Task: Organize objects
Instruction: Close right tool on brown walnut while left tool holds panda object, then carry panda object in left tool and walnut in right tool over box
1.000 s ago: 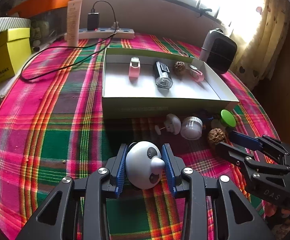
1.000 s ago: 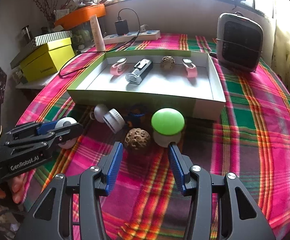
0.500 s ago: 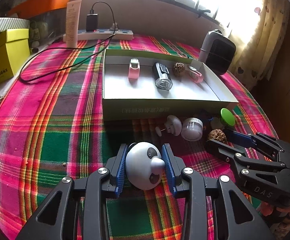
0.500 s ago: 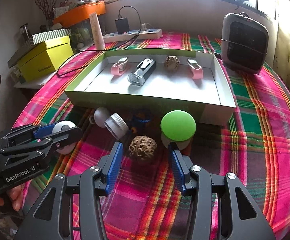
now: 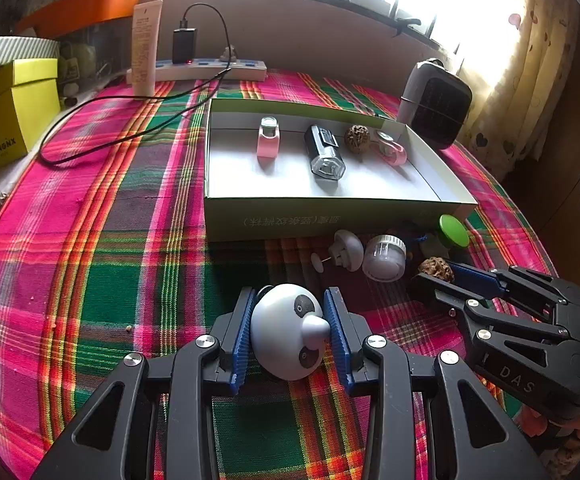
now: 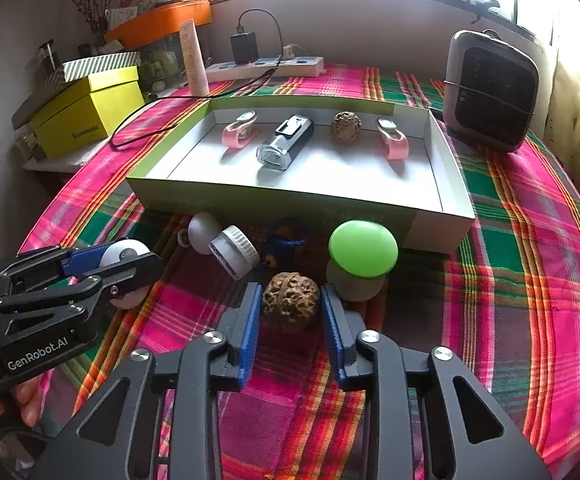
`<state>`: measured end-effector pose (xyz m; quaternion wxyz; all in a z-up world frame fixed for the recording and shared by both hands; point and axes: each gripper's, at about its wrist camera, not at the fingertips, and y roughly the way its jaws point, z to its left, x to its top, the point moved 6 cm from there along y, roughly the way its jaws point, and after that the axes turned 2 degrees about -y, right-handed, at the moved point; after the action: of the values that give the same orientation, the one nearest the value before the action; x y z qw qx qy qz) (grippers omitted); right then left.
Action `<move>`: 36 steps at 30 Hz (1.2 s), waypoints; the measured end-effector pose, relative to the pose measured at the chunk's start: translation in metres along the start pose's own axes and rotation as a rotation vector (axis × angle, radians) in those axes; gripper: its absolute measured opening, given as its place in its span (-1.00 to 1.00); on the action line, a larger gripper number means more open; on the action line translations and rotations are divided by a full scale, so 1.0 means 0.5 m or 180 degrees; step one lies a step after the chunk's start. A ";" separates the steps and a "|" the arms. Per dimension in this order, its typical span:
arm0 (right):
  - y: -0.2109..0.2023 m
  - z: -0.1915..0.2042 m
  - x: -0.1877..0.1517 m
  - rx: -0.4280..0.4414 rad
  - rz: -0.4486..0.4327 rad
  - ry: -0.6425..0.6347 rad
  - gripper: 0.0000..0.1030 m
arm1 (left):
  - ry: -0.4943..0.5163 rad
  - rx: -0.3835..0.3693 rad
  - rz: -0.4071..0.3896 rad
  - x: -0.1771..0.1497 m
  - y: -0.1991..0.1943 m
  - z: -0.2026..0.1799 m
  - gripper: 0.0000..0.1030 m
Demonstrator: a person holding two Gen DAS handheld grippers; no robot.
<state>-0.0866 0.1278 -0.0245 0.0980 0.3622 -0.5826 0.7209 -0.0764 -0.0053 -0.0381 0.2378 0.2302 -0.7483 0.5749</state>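
My left gripper (image 5: 290, 295) is shut on a white round panda toy (image 5: 286, 332), just above the plaid cloth. My right gripper (image 6: 290, 293) is closing on a brown walnut (image 6: 290, 300) that lies on the cloth, and both blue pads touch its sides. A green-capped mushroom toy (image 6: 363, 248) stands against the right finger. In front of the open white tray box (image 6: 250, 204) lie a small white jar (image 6: 236, 250), a white knob (image 6: 204, 232) and a blue item (image 6: 286, 236). The box holds two pink clips, a black-and-clear light (image 6: 286, 144) and a second walnut (image 6: 345, 127).
A grey heater (image 6: 489, 88) stands right of the box. A power strip (image 6: 266, 68) with a charger and a black cable (image 5: 90, 148) lies behind it. A yellow box (image 6: 86, 116) and a tube (image 6: 194, 60) are at the far left. A hand shows under the left gripper.
My right gripper has moved forward so the walnut sits between its fingers, and its jaws have narrowed onto it. The left gripper and panda toy have stayed put.
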 end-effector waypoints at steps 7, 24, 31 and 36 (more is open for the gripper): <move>0.000 0.000 0.000 0.0004 0.0000 0.0003 -0.41 | 0.0002 0.0002 -0.0002 0.001 0.000 0.000 -0.36; -0.001 0.002 -0.002 0.0019 -0.0004 0.0004 -0.41 | 0.0021 0.0016 -0.0002 0.000 -0.002 0.000 -0.36; -0.004 0.007 -0.004 0.0049 -0.0010 0.0015 -0.41 | 0.0049 0.0056 -0.0003 0.004 -0.001 0.002 -0.36; -0.008 0.009 -0.003 0.0077 -0.0033 0.0016 -0.41 | 0.0060 0.0080 0.0000 0.001 -0.002 -0.002 -0.36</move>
<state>-0.0814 0.1253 -0.0220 0.0989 0.3646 -0.5717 0.7283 -0.0760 -0.0048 -0.0369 0.2420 0.2277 -0.7387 0.5864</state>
